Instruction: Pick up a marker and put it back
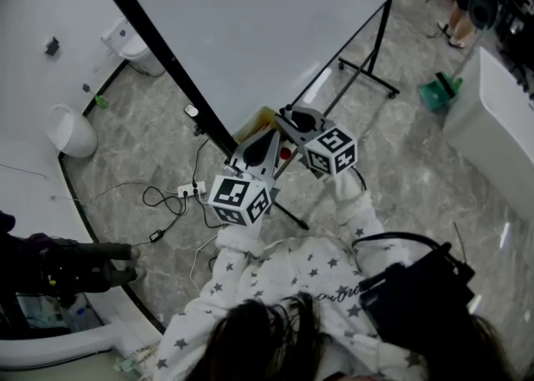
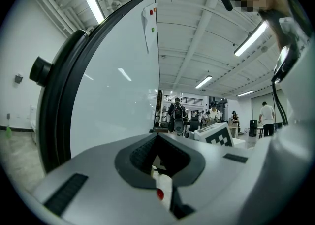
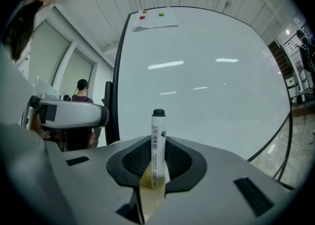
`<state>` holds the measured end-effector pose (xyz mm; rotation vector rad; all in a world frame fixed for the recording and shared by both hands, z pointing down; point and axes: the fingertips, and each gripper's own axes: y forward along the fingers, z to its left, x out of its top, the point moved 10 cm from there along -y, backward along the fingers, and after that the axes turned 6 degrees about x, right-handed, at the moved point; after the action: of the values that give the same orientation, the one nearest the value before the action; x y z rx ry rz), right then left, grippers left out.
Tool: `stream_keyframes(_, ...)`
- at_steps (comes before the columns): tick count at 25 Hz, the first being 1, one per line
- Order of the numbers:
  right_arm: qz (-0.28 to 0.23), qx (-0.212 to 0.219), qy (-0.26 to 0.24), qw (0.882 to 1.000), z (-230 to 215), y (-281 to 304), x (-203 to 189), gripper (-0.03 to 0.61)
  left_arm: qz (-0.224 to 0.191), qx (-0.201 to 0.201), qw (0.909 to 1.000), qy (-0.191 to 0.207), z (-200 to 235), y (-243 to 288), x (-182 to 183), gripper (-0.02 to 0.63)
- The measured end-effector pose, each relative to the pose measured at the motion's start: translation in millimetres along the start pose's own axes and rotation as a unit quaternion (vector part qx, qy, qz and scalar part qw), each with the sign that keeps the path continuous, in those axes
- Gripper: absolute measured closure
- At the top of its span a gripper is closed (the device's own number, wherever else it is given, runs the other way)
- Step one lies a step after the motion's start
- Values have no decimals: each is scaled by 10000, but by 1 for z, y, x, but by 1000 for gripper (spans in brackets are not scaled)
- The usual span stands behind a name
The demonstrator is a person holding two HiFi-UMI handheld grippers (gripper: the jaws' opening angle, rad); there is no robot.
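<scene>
A white marker (image 3: 157, 145) with a barcode label and a black top end stands upright between the pads of my right gripper (image 3: 156, 162), which is shut on it. In the head view that gripper (image 1: 294, 118) is held up before the whiteboard (image 1: 250, 21). My left gripper (image 1: 260, 147) is just below and left of it. Its jaws (image 2: 160, 162) stand close together on a small white piece with a red spot (image 2: 162, 187). The red spot (image 1: 286, 153) shows between the two grippers.
The whiteboard's black stand on castors (image 1: 367, 71) reaches to the right. A power strip with cables (image 1: 190, 190) lies on the marble floor. A green dustpan (image 1: 438, 92) and a white counter (image 1: 501, 112) are at the right. People (image 2: 177, 115) stand far off.
</scene>
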<state>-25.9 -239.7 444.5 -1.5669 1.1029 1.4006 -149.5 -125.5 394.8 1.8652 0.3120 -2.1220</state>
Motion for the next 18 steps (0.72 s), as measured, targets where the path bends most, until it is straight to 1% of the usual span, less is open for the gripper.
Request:
stream_keyframes(3, 53, -2, -63, 10000, 1, 2, -6, 508, 14, 46, 10000, -10, 1, -1, 0, 612)
stream_keyframes(8, -86, -19, -46, 10000, 1, 1, -10, 508, 32, 94, 9999, -30, 1, -1, -1, 612)
stream_keyframes(16, -125, -10, -61, 9999, 3, 4, -10, 504, 81, 65, 9999, -58, 2, 1, -2, 612)
stream_keyframes(17, -127, -22, -43, 9999, 3, 3, -9, 452, 85, 55, 9999, -58, 1, 1, -2, 612)
stream_keyframes(18, -138, -12, -7, 9999, 2, 2, -9, 425, 86, 48, 9999, -62, 0, 1, -2, 612)
